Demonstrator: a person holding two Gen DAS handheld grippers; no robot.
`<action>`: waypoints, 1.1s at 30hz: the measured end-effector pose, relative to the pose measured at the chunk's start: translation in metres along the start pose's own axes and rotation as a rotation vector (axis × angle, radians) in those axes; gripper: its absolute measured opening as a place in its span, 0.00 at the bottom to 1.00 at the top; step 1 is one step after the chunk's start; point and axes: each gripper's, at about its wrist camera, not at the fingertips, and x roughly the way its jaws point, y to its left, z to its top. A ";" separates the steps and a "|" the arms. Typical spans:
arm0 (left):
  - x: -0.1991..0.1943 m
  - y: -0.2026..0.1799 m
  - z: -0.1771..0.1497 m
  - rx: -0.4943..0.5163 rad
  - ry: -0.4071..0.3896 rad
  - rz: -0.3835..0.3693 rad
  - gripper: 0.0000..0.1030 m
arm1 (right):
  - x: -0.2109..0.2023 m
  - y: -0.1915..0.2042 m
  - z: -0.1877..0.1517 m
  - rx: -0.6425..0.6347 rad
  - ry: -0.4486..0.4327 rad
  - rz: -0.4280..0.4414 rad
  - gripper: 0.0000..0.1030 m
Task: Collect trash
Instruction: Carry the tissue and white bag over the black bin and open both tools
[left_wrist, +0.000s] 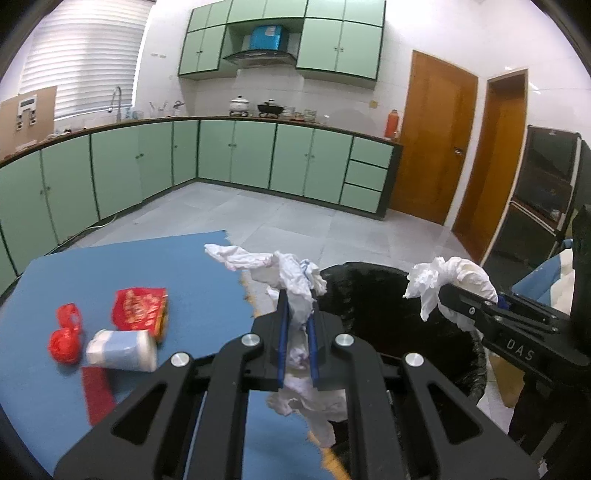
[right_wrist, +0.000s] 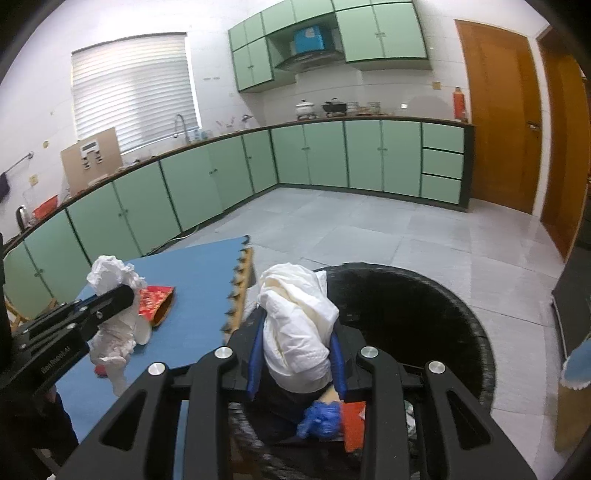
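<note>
Dangling tissue (left_wrist: 301, 291) hiding left tool's (left_wrist: 298, 317) fingertips.

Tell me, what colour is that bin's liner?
Black bin liner, clearest in the right wrist view.

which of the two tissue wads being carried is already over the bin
The wad in the right gripper, the bulkier cream-white tissue, hangs above the black bin. The left gripper's wad is near the blue mat's edge.
</note>
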 end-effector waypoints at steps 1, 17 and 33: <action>0.003 -0.005 0.001 0.003 -0.002 -0.010 0.08 | -0.001 -0.002 0.000 0.003 -0.001 -0.007 0.29; 0.079 -0.072 -0.011 0.082 0.076 -0.140 0.08 | 0.014 -0.070 -0.014 0.067 0.042 -0.115 0.29; 0.132 -0.092 -0.029 0.093 0.164 -0.156 0.08 | 0.040 -0.110 -0.032 0.104 0.113 -0.157 0.32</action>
